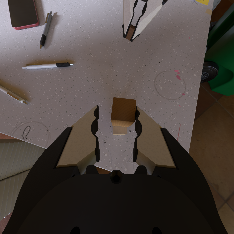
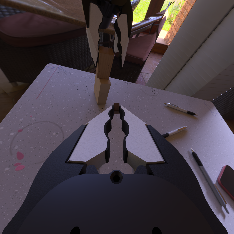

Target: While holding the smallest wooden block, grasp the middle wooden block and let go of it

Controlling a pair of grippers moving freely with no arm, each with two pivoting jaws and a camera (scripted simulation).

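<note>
My left gripper is open. A brown-topped wooden block stands between its fingers, against the right finger and apart from the left one. This block rests on a paler wooden block standing on the table. In the right wrist view the upper block sits offset and a little tilted on the lower block, with the left gripper astride its top. My right gripper is shut on the small dark wooden block, low over the table just in front of the stack. It also shows in the left wrist view.
Three pens and a red-cased phone lie on the speckled table. The table's edge runs close to the stack, with a green wheeled bin beyond. Wicker chairs and white blinds stand behind.
</note>
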